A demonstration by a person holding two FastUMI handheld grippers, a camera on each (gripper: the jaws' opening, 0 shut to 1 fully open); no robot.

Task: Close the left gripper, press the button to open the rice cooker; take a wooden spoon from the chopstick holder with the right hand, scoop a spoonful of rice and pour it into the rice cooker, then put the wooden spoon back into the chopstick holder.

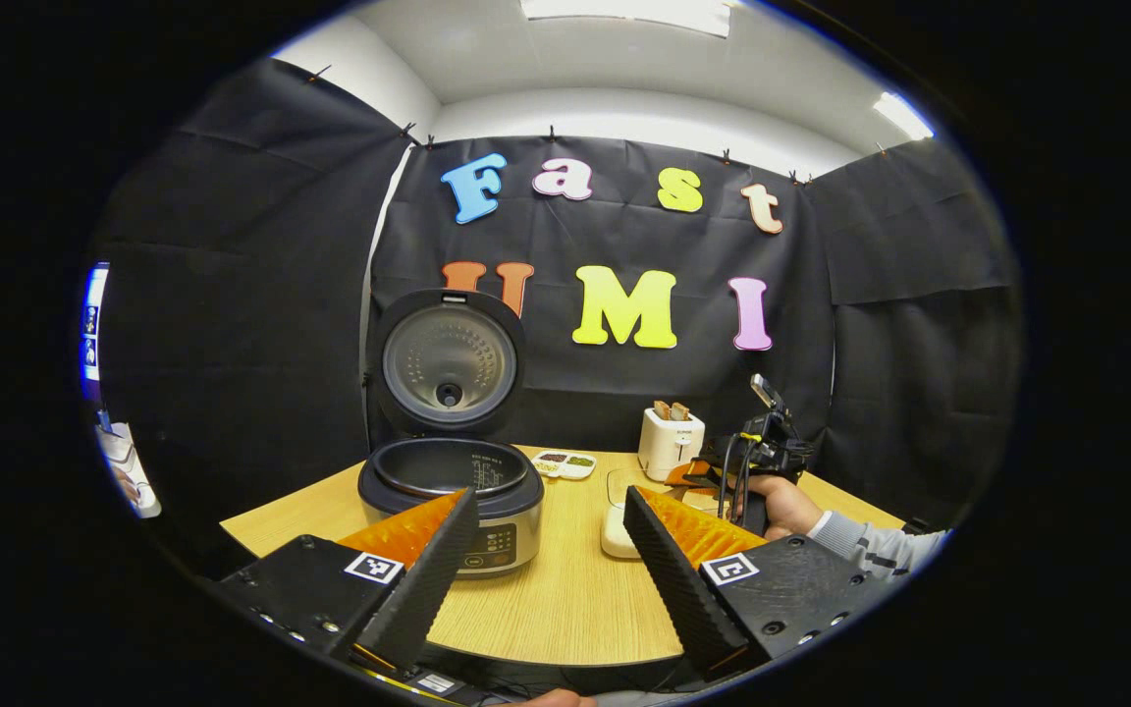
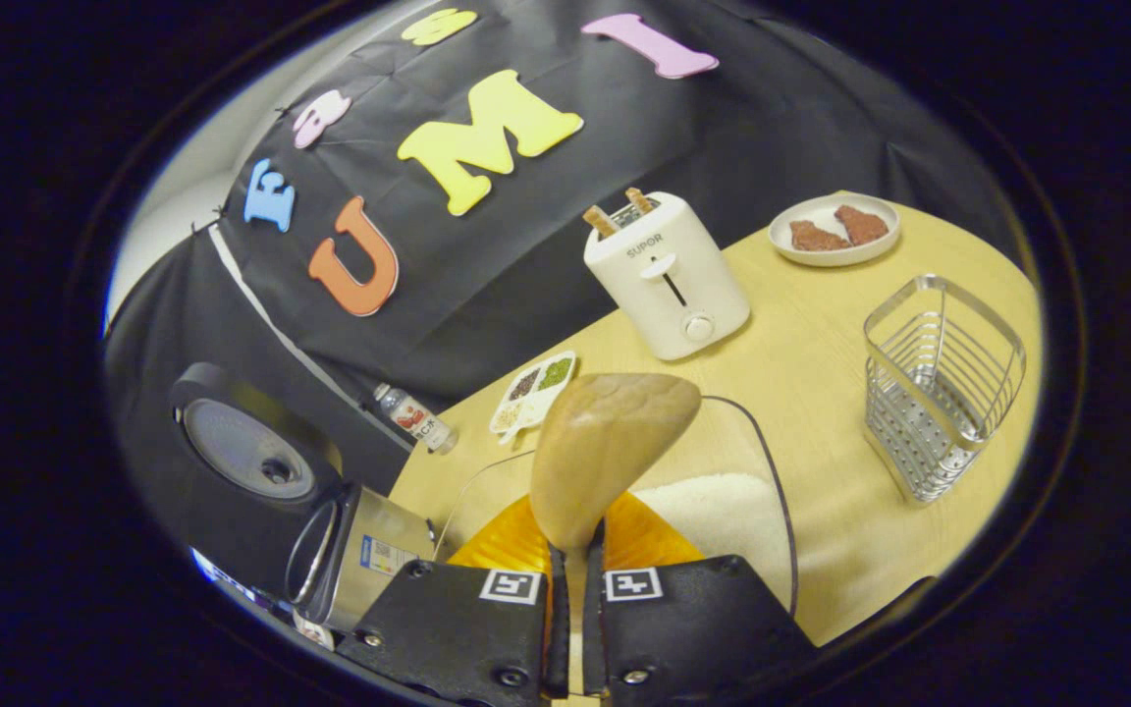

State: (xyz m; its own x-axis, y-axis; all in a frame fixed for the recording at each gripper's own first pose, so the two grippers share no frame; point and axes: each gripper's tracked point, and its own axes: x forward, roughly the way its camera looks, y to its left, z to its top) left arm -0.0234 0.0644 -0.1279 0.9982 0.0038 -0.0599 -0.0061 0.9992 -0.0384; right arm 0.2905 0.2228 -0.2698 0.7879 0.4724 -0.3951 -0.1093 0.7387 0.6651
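The rice cooker [image 1: 448, 486] stands on the wooden table with its lid [image 1: 448, 365] raised upright and the inner pot exposed. My left gripper [image 1: 551, 550] hovers open in front of it, holding nothing. My right gripper [image 2: 573, 565] is shut on the handle of a wooden spoon [image 2: 605, 447], whose bowl is over the clear container of white rice [image 2: 723, 511]. No rice shows on the spoon's visible face. The wire chopstick holder [image 2: 939, 383] stands to the right. In the left gripper view a hand holds the right gripper [image 1: 723, 481] above that rice container [image 1: 615, 525].
A white toaster [image 2: 669, 275] with two slices stands at the back, a plate with brown pieces [image 2: 833, 231] beyond it. A divided dish of beans [image 2: 533, 390] and a small bottle [image 2: 415, 417] lie near the cooker [image 2: 359, 555]. Black cloth walls close in behind.
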